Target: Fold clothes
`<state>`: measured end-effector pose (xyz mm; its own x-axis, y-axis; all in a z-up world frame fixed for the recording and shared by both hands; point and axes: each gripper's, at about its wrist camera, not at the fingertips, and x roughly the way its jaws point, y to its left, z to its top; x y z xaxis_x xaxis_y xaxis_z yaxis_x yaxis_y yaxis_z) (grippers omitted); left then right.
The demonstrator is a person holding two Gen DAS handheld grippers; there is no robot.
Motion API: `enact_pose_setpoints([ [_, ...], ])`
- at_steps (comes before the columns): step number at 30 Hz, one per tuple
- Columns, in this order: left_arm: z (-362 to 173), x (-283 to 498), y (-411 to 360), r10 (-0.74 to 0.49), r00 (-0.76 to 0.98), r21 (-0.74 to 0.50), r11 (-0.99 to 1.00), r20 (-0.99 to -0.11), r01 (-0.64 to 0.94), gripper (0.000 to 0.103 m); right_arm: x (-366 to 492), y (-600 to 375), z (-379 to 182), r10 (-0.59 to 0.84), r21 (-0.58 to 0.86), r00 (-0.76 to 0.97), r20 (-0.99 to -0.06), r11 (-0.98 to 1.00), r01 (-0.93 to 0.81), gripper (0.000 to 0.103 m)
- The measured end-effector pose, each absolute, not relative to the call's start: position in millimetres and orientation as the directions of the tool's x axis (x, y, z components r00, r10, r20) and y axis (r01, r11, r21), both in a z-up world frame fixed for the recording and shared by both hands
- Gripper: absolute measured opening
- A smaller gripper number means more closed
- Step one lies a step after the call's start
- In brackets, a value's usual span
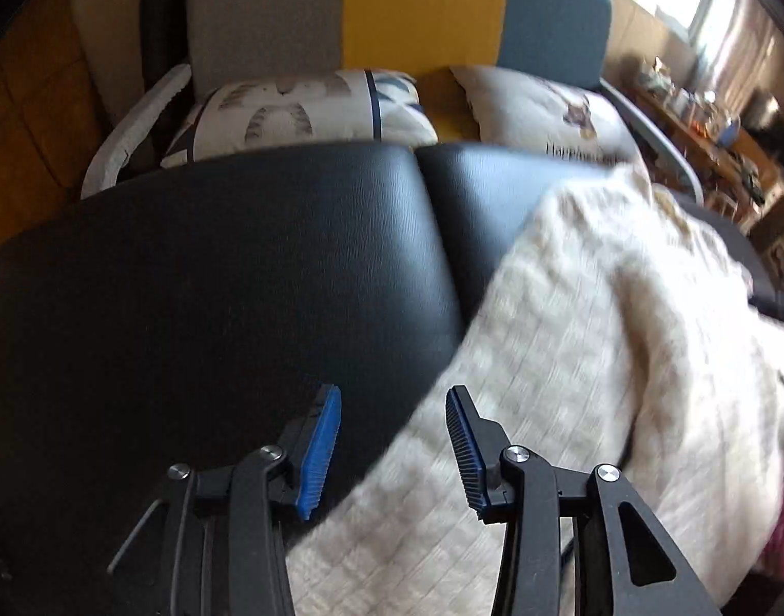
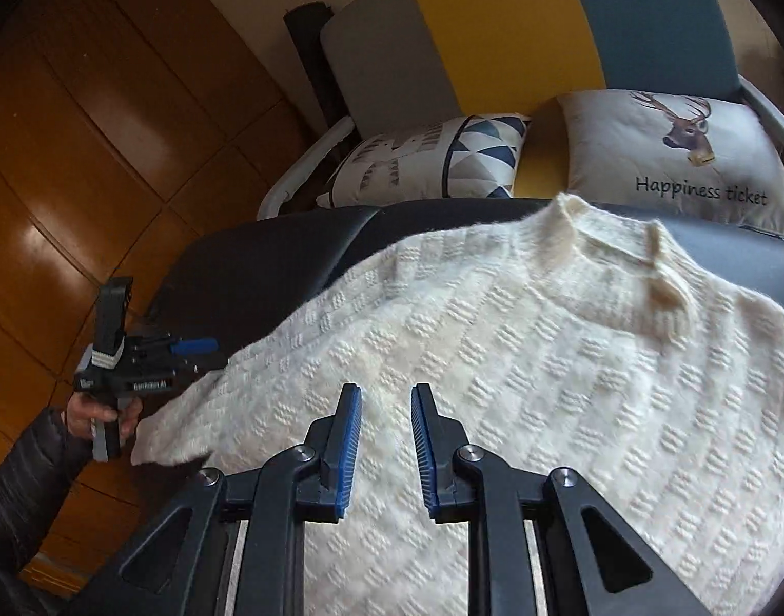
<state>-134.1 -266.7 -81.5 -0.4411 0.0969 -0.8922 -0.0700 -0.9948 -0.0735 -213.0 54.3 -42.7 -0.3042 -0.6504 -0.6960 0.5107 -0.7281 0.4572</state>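
Right tool is held just above the cream knit sweater, fingers narrowly parted, nothing pinched. Left tool is carried spread and empty at the sweater's edge, gripped by a hand. The sweater is draped over the black padded bench, collar toward the deer cushion.

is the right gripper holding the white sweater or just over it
Apart. The right wrist view shows the right gripper open above the white sweater, with nothing pinched between its fingers.
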Motion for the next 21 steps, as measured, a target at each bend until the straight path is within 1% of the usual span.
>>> enact_pose_setpoints([
  [2, -96.3, -128.3, -263.5, 0.114, -0.411, -0.081, -0.992, -0.904, -0.098, 0.051, -219.6, 38.6, -47.3, -0.630, 0.438, -0.301, -0.716, -0.742, 0.508, 0.020],
  [4, -101.8, -124.5, -262.3, 0.120, -0.434, -0.084, -0.991, -0.893, -0.101, 0.058, -225.5, 33.8, -53.0, -0.604, 0.421, -0.307, -0.736, -0.763, 0.491, 0.020],
  [6, -104.4, -123.0, -263.5, 0.124, -0.456, -0.095, -0.992, -0.881, -0.086, 0.058, -229.4, 33.6, -58.1, -0.590, 0.419, -0.312, -0.745, -0.777, 0.470, 0.020],
  [7, -105.5, -121.8, -263.5, 0.121, -0.467, -0.094, -0.992, -0.876, -0.082, 0.056, -231.2, 35.2, -59.2, -0.572, 0.406, -0.322, -0.754, -0.792, 0.456, 0.020],
  [8, -105.8, -119.9, -261.7, 0.112, -0.481, -0.081, -0.993, -0.869, -0.085, 0.051, -232.9, 37.5, -61.8, -0.554, 0.393, -0.333, -0.763, -0.807, 0.441, 0.020],
  [9, -104.9, -117.6, -259.1, 0.114, -0.494, -0.078, -0.993, -0.862, -0.094, 0.027, -235.0, 41.1, -64.6, -0.542, 0.387, -0.341, -0.768, -0.817, 0.427, 0.020],
  [10, -103.1, -116.3, -257.6, 0.113, -0.501, -0.079, -0.993, -0.858, -0.088, 0.012, -236.9, 44.8, -66.9, -0.534, 0.386, -0.348, -0.770, -0.825, 0.412, 0.020],
  [13, -95.1, -115.2, -260.8, 0.065, -0.540, -0.056, -0.998, -0.839, -0.032, 0.009, -241.5, 50.7, -77.2, -0.505, 0.371, -0.351, -0.788, -0.846, 0.383, 0.020],
  [17, -91.6, -124.4, -277.1, 0.016, -0.550, -0.048, -0.998, -0.835, 0.045, 0.009, -242.6, 42.9, -103.1, -0.417, 0.284, -0.321, -0.850, -0.877, 0.388, 0.020],
  [19, -95.2, -131.9, -283.3, -0.017, -0.541, -0.017, -0.998, -0.841, 0.059, 0.009, -239.0, 40.6, -108.8, -0.406, 0.251, -0.346, -0.846, -0.875, 0.415, 0.019],
  [21, -98.8, -145.3, -288.3, -0.053, -0.531, 0.022, -0.998, -0.846, 0.066, 0.009, -238.4, 41.2, -110.3, -0.402, 0.247, -0.351, -0.846, -0.877, 0.412, 0.019],
])
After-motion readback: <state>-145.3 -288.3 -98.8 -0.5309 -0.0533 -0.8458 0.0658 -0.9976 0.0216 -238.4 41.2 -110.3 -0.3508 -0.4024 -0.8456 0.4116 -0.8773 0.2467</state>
